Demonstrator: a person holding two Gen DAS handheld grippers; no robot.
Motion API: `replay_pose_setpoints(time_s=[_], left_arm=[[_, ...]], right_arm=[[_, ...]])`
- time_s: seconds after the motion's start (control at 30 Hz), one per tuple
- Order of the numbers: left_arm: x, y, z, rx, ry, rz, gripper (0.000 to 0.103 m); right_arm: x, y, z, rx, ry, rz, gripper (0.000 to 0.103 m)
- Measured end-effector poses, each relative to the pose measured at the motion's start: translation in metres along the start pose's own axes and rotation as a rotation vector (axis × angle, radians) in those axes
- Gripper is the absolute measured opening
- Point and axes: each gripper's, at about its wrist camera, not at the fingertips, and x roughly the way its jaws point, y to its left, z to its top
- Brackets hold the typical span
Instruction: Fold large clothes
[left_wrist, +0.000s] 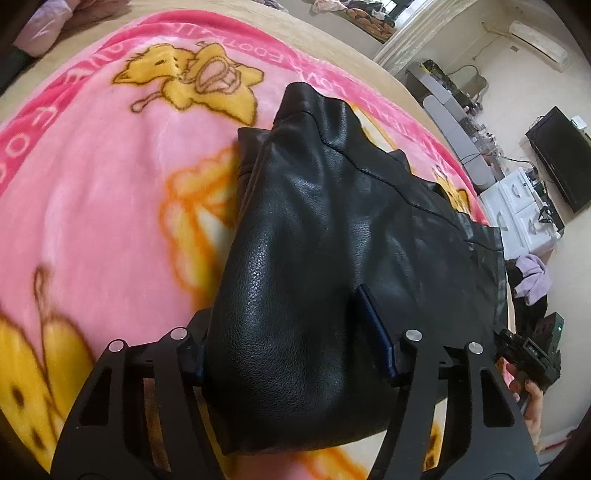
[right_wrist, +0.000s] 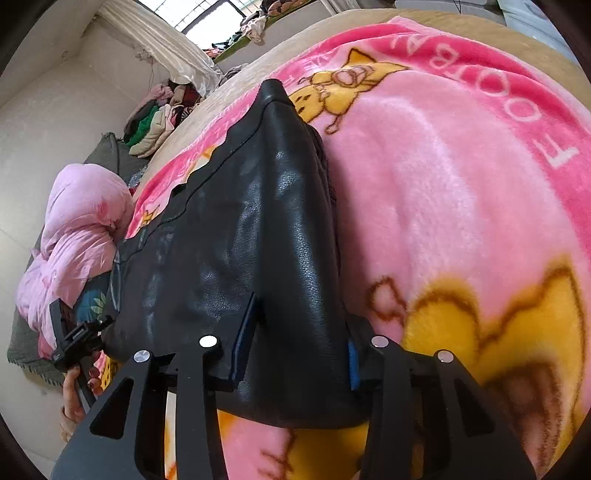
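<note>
A black leather garment lies folded on a pink cartoon blanket. In the left wrist view my left gripper straddles a raised fold of the leather at its near end. The fold fills the gap between the fingers. In the right wrist view my right gripper straddles the other near corner of the garment in the same way, over the pink blanket. Both sets of jaws look part closed on the leather. Each view shows the other gripper at its edge, in a hand.
The blanket covers a bed with a tan sheet. A pink quilt bundle and piled clothes lie beside the bed. A white drawer unit and a black TV stand on the other side.
</note>
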Motion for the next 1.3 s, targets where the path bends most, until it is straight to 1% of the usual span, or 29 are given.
replay_pose_setpoints(time_s=[0.13,0.17,0.2,0.23,0.27,0.3,0.37,0.4,0.5,0.53,0.57,0.6,0.67,0.73,0.77,0.83,0.97,1.07,1.13,1.2,1.27,1.3], left_arm=[[-0.015,-0.008,-0.014,0.028,-0.002,0.002,0.055],[-0.018,-0.010,-0.017,0.035,-0.004,0.002,0.055],[-0.021,-0.011,-0.020,0.042,-0.006,0.003,0.055],[-0.022,-0.011,-0.021,0.044,-0.008,0.009,0.055],[-0.023,-0.011,-0.021,0.044,-0.010,0.013,0.055],[-0.022,-0.011,-0.020,0.044,-0.011,0.017,0.055],[-0.024,-0.014,-0.018,0.052,-0.017,0.030,0.057],[-0.025,-0.016,-0.018,0.063,-0.024,0.044,0.058],[-0.032,-0.022,-0.017,0.096,-0.056,0.082,0.060],[-0.035,-0.023,-0.017,0.104,-0.068,0.090,0.062],[-0.038,-0.024,-0.016,0.115,-0.080,0.101,0.065],[-0.040,-0.026,-0.016,0.124,-0.090,0.111,0.066],[-0.043,-0.027,-0.015,0.134,-0.106,0.129,0.069],[-0.044,-0.026,-0.014,0.141,-0.116,0.151,0.073],[-0.044,-0.025,-0.013,0.141,-0.118,0.154,0.075],[-0.045,-0.021,-0.012,0.136,-0.121,0.164,0.076],[-0.046,-0.014,-0.007,0.119,-0.124,0.175,0.080],[-0.047,-0.011,-0.005,0.115,-0.128,0.183,0.081],[-0.047,-0.009,-0.003,0.110,-0.128,0.189,0.081],[-0.046,-0.005,0.001,0.102,-0.123,0.188,0.081],[-0.044,-0.003,0.004,0.097,-0.117,0.189,0.085],[-0.043,-0.001,0.007,0.096,-0.114,0.189,0.085]], right_arm=[[-0.008,0.004,-0.004,-0.043,0.017,-0.041,0.038],[-0.010,0.005,-0.005,-0.047,0.019,-0.060,0.041],[-0.012,0.005,-0.007,-0.051,0.015,-0.082,0.050],[-0.016,0.007,-0.008,-0.059,0.010,-0.128,0.062],[-0.020,0.010,-0.010,-0.079,0.000,-0.175,0.066],[-0.025,0.015,-0.012,-0.112,-0.016,-0.216,0.067],[-0.040,0.030,-0.017,-0.172,-0.072,-0.307,0.070],[-0.047,0.036,-0.019,-0.193,-0.108,-0.332,0.074],[-0.064,0.065,-0.026,-0.276,-0.205,-0.310,0.075],[-0.067,0.079,-0.030,-0.311,-0.230,-0.281,0.075],[-0.066,0.088,-0.033,-0.332,-0.238,-0.260,0.075],[-0.063,0.103,-0.038,-0.366,-0.235,-0.216,0.073],[-0.052,0.125,-0.045,-0.412,-0.215,-0.162,0.061],[-0.034,0.149,-0.055,-0.465,-0.179,-0.129,0.049],[-0.025,0.160,-0.062,-0.490,-0.164,-0.117,0.046],[-0.007,0.179,-0.071,-0.529,-0.124,-0.101,0.036],[0.034,0.206,-0.084,-0.576,-0.036,-0.112,0.034],[0.065,0.208,-0.087,-0.579,0.047,-0.179,0.034],[0.078,0.204,-0.088,-0.562,0.081,-0.189,0.034],[0.084,0.198,-0.088,-0.544,0.095,-0.183,0.034],[0.085,0.197,-0.089,-0.546,0.100,-0.182,0.034],[0.086,0.197,-0.090,-0.553,0.103,-0.185,0.034]])
